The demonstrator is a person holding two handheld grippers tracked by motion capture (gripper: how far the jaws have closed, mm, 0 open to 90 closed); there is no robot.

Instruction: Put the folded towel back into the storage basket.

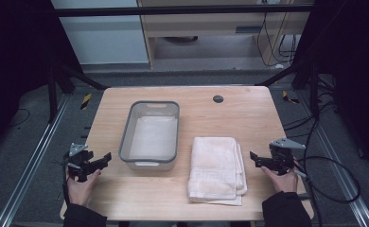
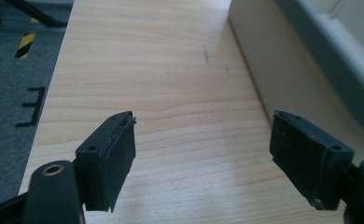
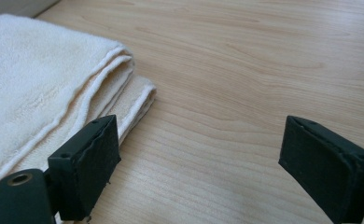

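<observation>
- Two grippers wait at the near corners of the worktop (image 1: 249, 109), one in each of the person's hands, and both stand wide apart with nothing between their pads.
- The left gripper (image 1: 108, 156) rests at the near left, jaws pointing right toward the grey-rimmed tub (image 1: 126, 137); in the left gripper view only bare wood lies between its pads (image 2: 119, 154), and the tub's pale wall (image 2: 273, 70) rises just beyond the right-hand one.
- The right gripper (image 1: 252, 156) sits at the near right, jaws pointing left at the folded towel (image 1: 216, 168); in the right gripper view the towel's stacked, hemmed edges (image 3: 124, 88) lie just past its left-hand pad, apart from it.
- That mirrored, inward-facing pose reads as a ready stance: each hand is set to close on what lies nearest without crossing the other.
- The towel, cream and folded into a tidy rectangle, lies flat on the near half of the worktop, just right of the tub and not touching it.
- The tub stands upright and looks empty, its long side beside the towel, so a short move left would likely carry the cloth in.
- A small dark round fitting (image 1: 218, 99) sits in the wood at the far side, well clear of both.
</observation>
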